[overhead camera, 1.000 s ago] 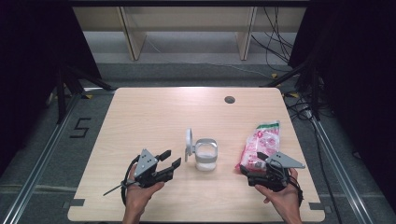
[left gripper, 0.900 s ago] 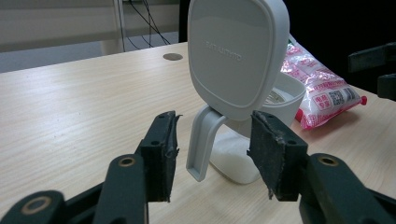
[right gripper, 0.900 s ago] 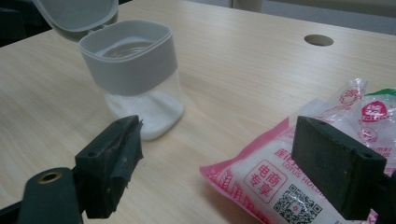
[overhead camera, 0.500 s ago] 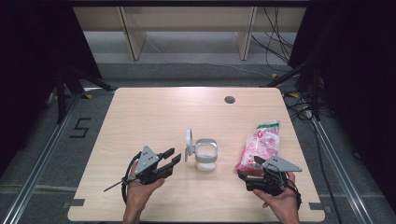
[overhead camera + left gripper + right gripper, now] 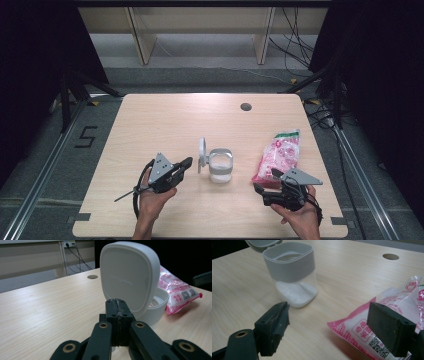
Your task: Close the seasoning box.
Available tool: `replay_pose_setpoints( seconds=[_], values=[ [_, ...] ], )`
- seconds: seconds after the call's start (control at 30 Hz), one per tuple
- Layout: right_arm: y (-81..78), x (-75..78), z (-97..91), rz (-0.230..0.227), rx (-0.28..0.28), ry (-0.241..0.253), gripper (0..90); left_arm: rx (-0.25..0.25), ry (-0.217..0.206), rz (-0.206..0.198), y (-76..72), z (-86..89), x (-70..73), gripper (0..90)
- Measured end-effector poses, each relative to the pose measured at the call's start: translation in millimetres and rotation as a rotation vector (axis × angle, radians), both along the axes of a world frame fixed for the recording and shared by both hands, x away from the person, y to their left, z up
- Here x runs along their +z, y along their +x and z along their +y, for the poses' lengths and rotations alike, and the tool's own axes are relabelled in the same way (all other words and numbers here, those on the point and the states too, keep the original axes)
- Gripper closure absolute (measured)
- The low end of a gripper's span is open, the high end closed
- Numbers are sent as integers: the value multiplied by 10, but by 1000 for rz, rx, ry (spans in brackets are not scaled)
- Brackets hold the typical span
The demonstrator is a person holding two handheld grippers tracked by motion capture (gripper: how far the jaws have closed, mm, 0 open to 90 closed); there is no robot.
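Setup step, nothing held. Left gripper (image 5: 184, 165) jaws just pressed together, empty, beside the open container (image 5: 220, 165) mid-table. Right gripper (image 5: 267, 183) jaws spread at the pink bag's (image 5: 280, 156) near end. Next, probably: pinch bag, lift.

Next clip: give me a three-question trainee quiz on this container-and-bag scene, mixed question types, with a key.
1. True or false: the lid of the container stands open.
2. The left gripper has its jaws: A) wide apart, B) closed together with nothing between, C) clamped on the lid?
3. What lies nearest the right gripper?

Key:
1. True; the lid is hinged up.
2. B; the jaws have just been closing and now meet, empty.
3. The pink bag; the jaws stand open, not pressing on it.
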State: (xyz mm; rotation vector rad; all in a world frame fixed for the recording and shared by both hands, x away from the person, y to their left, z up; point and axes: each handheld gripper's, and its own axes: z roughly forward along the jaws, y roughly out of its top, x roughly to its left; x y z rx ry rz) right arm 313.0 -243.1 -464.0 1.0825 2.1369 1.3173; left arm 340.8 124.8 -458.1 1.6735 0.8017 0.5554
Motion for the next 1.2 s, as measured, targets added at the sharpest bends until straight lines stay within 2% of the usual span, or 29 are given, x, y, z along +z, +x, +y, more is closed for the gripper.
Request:
replay_pose_setpoints(
  seconds=[0.1, 0.17, 0.2, 0.23, 0.27, 0.33, 0.37, 0.43, 0.53, 0.57, 0.6, 0.63, 0.73, 0.93, 0.97, 1.03, 1.2],
  values=[
    [-1, 2, 2, 0, 0, 2, 188, -9, 2, -16, -12, -22, 36, 892],
    [-15, 1, 14, 10, -7, 10, 189, -16, 18, -24, -11, -27, 62, 892],
    [-11, 3, 15, 12, -9, 6, 190, -8, 0, -11, -15, -41, 66, 892],
    [-13, 5, 17, 10, -9, 3, 190, -13, 12, -21, -6, -37, 73, 892],
    [-11, 7, -7, 2, 17, -22, 190, -11, 13, -22, -6, -40, 78, 893],
    [-11, 5, -3, 4, 19, -15, 190, -13, 13, -23, -8, -47, 86, 892],
    [-16, 9, 9, 6, 7, 2, 190, -12, -3, -22, -8, -58, 85, 892],
    [-29, 14, 12, 16, -3, -1, 190, -18, 24, -29, -8, -53, 109, 893],
    [-14, 1, 12, -2, 11, -5, 190, -19, 17, -30, -5, -59, 130, 893],
    [-9, 0, -3, -11, 26, -25, 190, -25, 12, -36, 3, -61, 133, 893],
    [-26, 15, 2, 8, 21, -26, 190, -24, 3, -32, 4, -72, 135, 893],
    [-28, 15, 15, 10, 13, -10, 190, -26, 19, -32, 4, -71, 147, 893],
    [-34, 17, 20, 13, 17, -3, 190, -36, 5, -28, 19, -112, 147, 893],
    [-31, 12, 17, 10, 20, -5, 190, -51, 14, -31, 35, -170, 175, 893],
    [-39, 5, 26, 18, 8, 11, 190, -53, 18, -34, 37, -173, 182, 893],
    [-42, -1, 19, 19, 17, -12, 192, -48, 7, -29, 39, -187, 189, 893],
    [-50, 6, 19, 14, 20, -19, 195, -53, 15, -40, 49, -197, 214, 893]
  ],
)
